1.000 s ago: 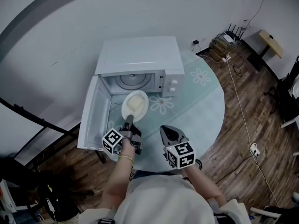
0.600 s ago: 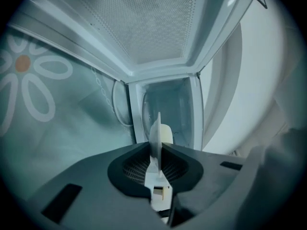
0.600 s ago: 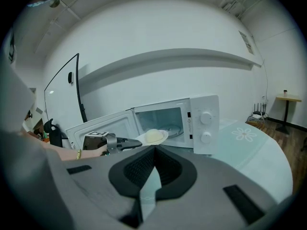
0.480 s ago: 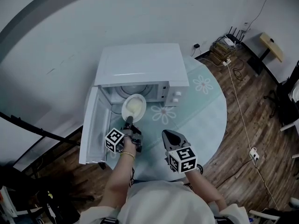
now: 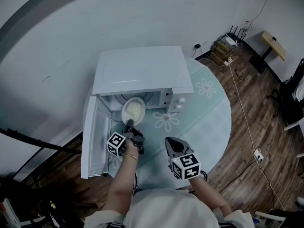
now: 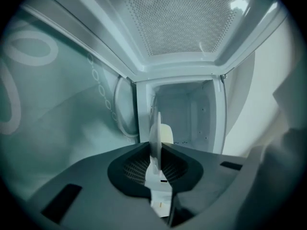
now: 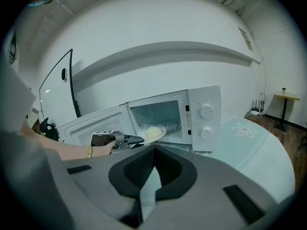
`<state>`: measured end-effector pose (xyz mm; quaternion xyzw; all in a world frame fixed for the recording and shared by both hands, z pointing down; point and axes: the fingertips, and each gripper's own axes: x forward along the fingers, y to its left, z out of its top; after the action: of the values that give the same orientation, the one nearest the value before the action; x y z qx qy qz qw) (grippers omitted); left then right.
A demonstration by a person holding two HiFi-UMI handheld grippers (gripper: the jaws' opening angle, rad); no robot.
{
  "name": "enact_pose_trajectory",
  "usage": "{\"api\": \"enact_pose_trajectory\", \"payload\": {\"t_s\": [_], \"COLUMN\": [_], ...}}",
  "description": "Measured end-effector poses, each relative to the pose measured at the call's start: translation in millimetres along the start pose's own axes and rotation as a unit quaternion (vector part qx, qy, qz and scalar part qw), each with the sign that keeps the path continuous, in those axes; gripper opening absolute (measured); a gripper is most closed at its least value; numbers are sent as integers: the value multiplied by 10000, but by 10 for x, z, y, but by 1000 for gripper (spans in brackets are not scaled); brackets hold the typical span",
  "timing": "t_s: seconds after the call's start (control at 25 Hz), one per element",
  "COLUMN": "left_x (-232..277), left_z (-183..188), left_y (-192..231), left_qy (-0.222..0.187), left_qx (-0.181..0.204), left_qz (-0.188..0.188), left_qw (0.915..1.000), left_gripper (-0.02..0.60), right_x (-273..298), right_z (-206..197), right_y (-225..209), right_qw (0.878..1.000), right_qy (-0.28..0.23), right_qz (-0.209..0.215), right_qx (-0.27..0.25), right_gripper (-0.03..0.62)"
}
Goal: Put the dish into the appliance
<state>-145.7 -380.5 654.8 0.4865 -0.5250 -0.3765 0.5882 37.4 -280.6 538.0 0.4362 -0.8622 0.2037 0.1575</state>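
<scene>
A white microwave (image 5: pixel 142 70) stands on the round table with its door (image 5: pixel 96 134) swung open to the left. A white dish (image 5: pixel 133 111) with a pale yellow middle hangs level at the mouth of the cavity, its far half under the microwave's top. My left gripper (image 5: pixel 129 124) is shut on the dish's near rim. In the left gripper view the dish (image 6: pixel 155 126) shows edge-on between the jaws, with the cavity (image 6: pixel 189 114) straight ahead. My right gripper (image 5: pixel 171 143) hovers over the table to the right, shut and holding nothing; its view shows the dish (image 7: pixel 154 133) and the left gripper (image 7: pixel 125 139).
The table (image 5: pixel 209 113) wears a pale green cloth with white flowers. The microwave's knobs (image 5: pixel 179 102) face me at the right of the cavity. A glass turntable (image 7: pixel 170 125) lies inside. Cables and a router (image 5: pixel 228 44) sit on the wooden floor at the far right.
My left gripper has carried the dish forward, from in front of the microwave to its mouth. The right gripper has kept its place beside it.
</scene>
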Motion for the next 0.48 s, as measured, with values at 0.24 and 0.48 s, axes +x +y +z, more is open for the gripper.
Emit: {"api": "enact_pose_trajectory", "payload": {"t_s": [0.24, 0.48], "left_x": [217, 437], "left_z": [64, 133], "left_y": [4, -26], "left_qy": [-35, -54], "left_qx": [-19, 13], "left_qz": [-31, -11], "left_qw": [10000, 10000], "left_gripper": [49, 49], "right_x": [64, 103], "right_z": [-71, -137], "right_y": [-24, -14], "right_qw": [9999, 9998], "right_qy": [105, 207], "right_qz": [-36, -21], "right_qx": [40, 72], "right_gripper": [5, 5]}}
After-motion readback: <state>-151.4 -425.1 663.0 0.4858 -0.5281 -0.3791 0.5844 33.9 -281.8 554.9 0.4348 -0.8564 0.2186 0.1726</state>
